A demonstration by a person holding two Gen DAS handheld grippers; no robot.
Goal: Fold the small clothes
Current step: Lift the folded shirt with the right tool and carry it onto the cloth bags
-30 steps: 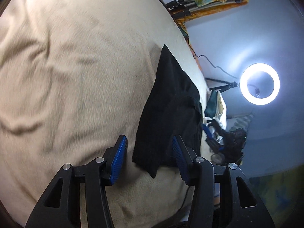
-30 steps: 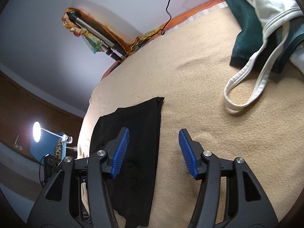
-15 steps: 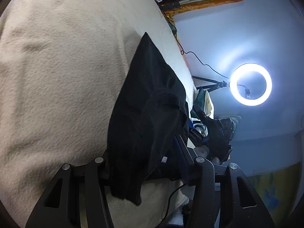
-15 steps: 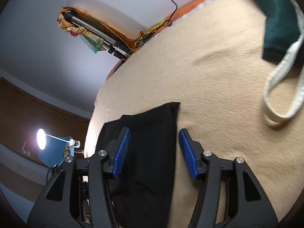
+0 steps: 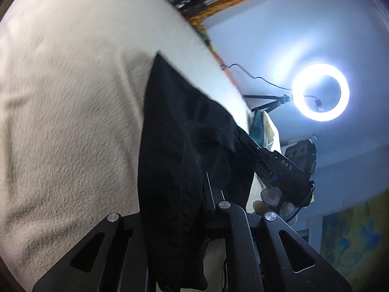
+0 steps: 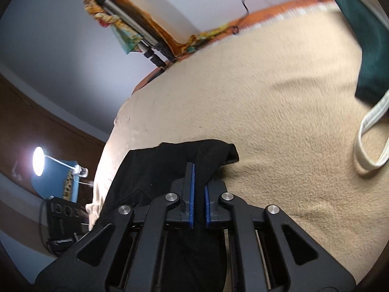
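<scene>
A small black garment (image 5: 170, 146) lies on a beige blanket (image 5: 73, 97) that covers a bed. My left gripper (image 5: 184, 194) has its jaws closing on the garment's near corner, and the cloth drapes over the fingers and hides their pads. In the right wrist view the same garment (image 6: 155, 168) bunches at the blanket's (image 6: 267, 97) left edge. My right gripper (image 6: 198, 170) has its blue pads closing tight on a fold of it. From the left wrist view, the right gripper (image 5: 279, 168) holds the garment's far corner, lifted off the blanket.
Teal and white clothes (image 6: 372, 36) with a white strap (image 6: 364, 146) lie at the right of the bed. Folded tripod legs (image 6: 145, 39) lean on the wall behind. A ring light (image 5: 321, 92) stands beyond the bed's edge, with a lit lamp (image 6: 38, 160) below.
Both grippers slid over the black garment's edge with jaws wide, then closed on it. The cloth has since lifted and bunched at both held corners.
</scene>
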